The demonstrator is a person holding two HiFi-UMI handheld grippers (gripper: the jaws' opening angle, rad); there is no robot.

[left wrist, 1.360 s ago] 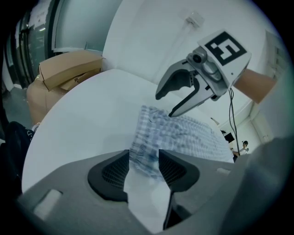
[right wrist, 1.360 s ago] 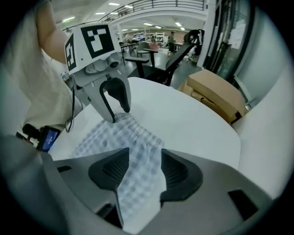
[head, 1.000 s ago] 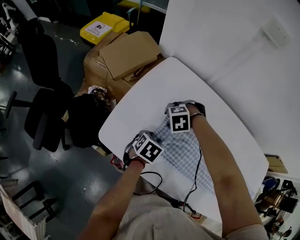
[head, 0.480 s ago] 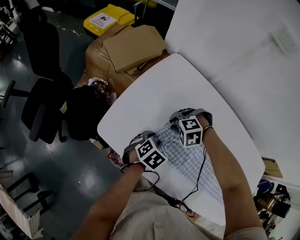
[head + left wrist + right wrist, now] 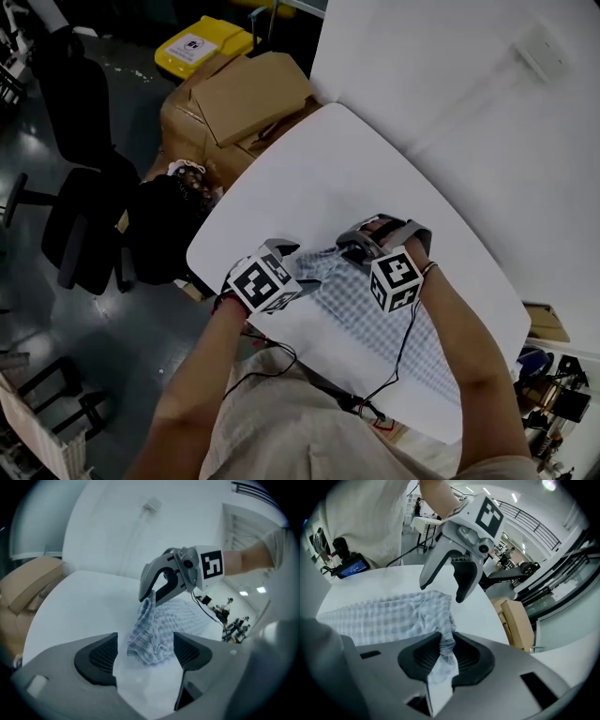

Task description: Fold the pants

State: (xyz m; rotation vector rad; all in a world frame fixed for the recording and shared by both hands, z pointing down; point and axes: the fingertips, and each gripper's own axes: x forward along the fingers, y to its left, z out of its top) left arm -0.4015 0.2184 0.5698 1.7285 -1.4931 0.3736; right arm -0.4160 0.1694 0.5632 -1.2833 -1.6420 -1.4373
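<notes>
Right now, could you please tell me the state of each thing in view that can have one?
pants: mostly flat on the table, one end bunched and lifted.
left gripper: jaws opening, wide apart; the bunched cloth shows between them, pads not pressing on it.
right gripper: shut on the pants, a fold of cloth pinched between its pads.

Blue-white checked pants, flat on table, 1 end bunched, lifted
</notes>
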